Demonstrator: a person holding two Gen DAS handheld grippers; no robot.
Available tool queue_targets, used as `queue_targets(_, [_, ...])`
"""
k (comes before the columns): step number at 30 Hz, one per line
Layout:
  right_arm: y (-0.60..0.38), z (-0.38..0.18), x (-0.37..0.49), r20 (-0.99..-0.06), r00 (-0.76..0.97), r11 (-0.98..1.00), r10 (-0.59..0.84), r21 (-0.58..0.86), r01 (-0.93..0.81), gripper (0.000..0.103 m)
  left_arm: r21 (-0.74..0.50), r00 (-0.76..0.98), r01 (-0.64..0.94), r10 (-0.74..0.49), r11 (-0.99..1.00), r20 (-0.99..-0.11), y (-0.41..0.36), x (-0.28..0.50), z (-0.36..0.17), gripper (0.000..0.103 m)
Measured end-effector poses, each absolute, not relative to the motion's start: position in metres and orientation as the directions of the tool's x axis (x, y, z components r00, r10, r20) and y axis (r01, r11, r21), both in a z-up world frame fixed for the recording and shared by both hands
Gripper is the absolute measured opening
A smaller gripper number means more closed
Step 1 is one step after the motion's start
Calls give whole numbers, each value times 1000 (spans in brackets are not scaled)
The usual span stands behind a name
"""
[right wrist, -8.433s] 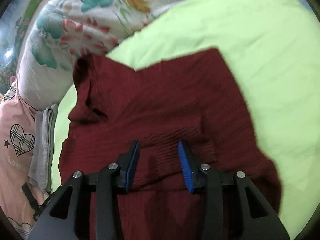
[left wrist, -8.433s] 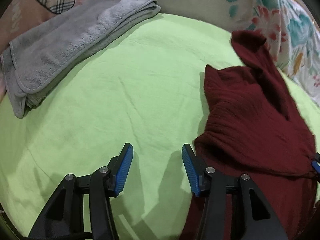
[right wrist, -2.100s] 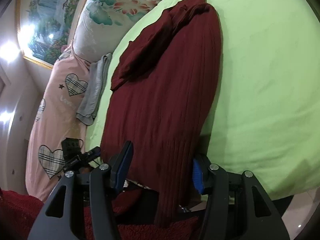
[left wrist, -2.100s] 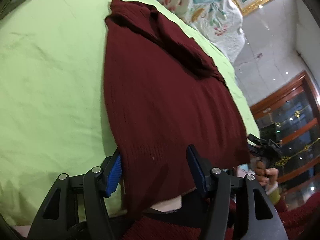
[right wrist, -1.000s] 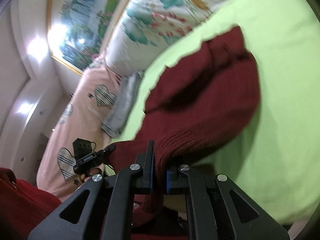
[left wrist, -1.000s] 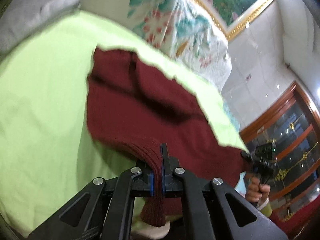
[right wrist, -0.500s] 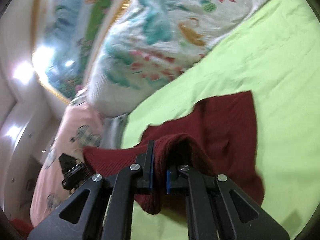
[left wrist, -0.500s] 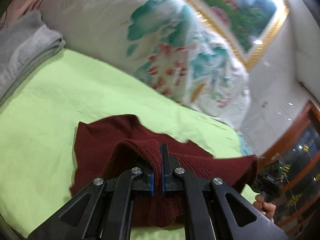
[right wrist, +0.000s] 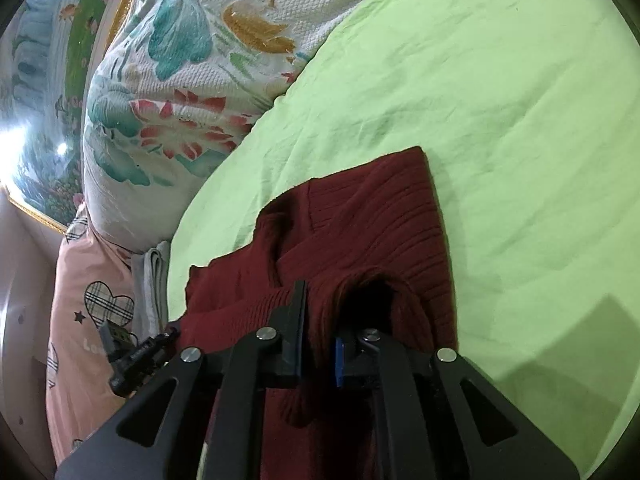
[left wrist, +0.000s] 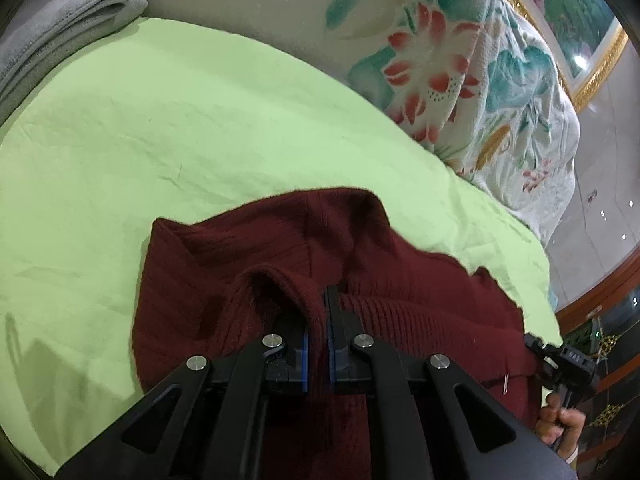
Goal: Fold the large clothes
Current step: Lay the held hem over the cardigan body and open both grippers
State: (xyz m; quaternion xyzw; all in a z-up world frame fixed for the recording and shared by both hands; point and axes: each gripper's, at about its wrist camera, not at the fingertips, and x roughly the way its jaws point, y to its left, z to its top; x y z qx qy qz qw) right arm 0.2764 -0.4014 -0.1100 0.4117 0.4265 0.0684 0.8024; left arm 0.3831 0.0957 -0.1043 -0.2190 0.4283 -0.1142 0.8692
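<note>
A dark red ribbed knit sweater (left wrist: 248, 248) lies on the light green bed sheet (left wrist: 160, 128), doubled over on itself. My left gripper (left wrist: 316, 320) is shut on a bunched hem corner of the sweater, held just above the layer below. My right gripper (right wrist: 318, 320) is shut on the other hem corner of the sweater (right wrist: 372, 216) in the right wrist view. The right gripper also shows at the right edge of the left wrist view (left wrist: 568, 360), and the left gripper shows at the left of the right wrist view (right wrist: 136, 356).
A floral quilt (left wrist: 460, 64) is heaped along the far edge of the bed. A folded grey towel (left wrist: 60, 24) lies at the far left. A pink heart-patterned cover (right wrist: 88, 312) is beside it. A gold picture frame (left wrist: 600, 60) hangs behind.
Both grippers closed on the sweater's hem, lifted it and carried it forward over the body. The hem is now lower, close above the sweater's upper part.
</note>
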Motion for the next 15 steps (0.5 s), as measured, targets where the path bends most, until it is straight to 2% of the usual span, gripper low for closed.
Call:
queue_targets(1, [-402,-107,274,-623,629,645,465,725,241,15,-479,608,19,-391,877,-691,98,377,-102,13])
queue_targets(2, [-401,-103,270,-620,632,643,465,727,241,22,-476,609,23,-390,879,-690,99,370,-99,17])
queue_targets(3, [-401,-97,266,-620,639,647,454,723,242,35,-473,612,26,-388,880,-689,100,363,-96,27])
queue_targets(4, [-401,-89,258,-623,655,660,428,710,244,42,-477,619,37,-395,878,-679,101,353,-91,34])
queue_targets(5, [-399,-81,252,-625,673,679,395,693,245,53,-487,625,52,-409,872,-665,101,341,-86,34])
queue_targets(8, [-381,-51,230,-607,716,755,344,632,174,54,-509,604,126,-473,851,-642,84,312,-76,35])
queue_targets(10, [-356,-45,227,-588,694,774,416,629,70,54,-504,561,205,-522,839,-643,58,303,-74,39])
queue_targets(12, [-320,-49,234,-634,606,808,480,588,-24,54,-480,496,271,-548,835,-674,28,304,-78,39])
queue_targets(15, [-289,-68,255,-758,506,888,411,459,-33,54,-385,421,313,-490,868,-763,-9,320,-93,39])
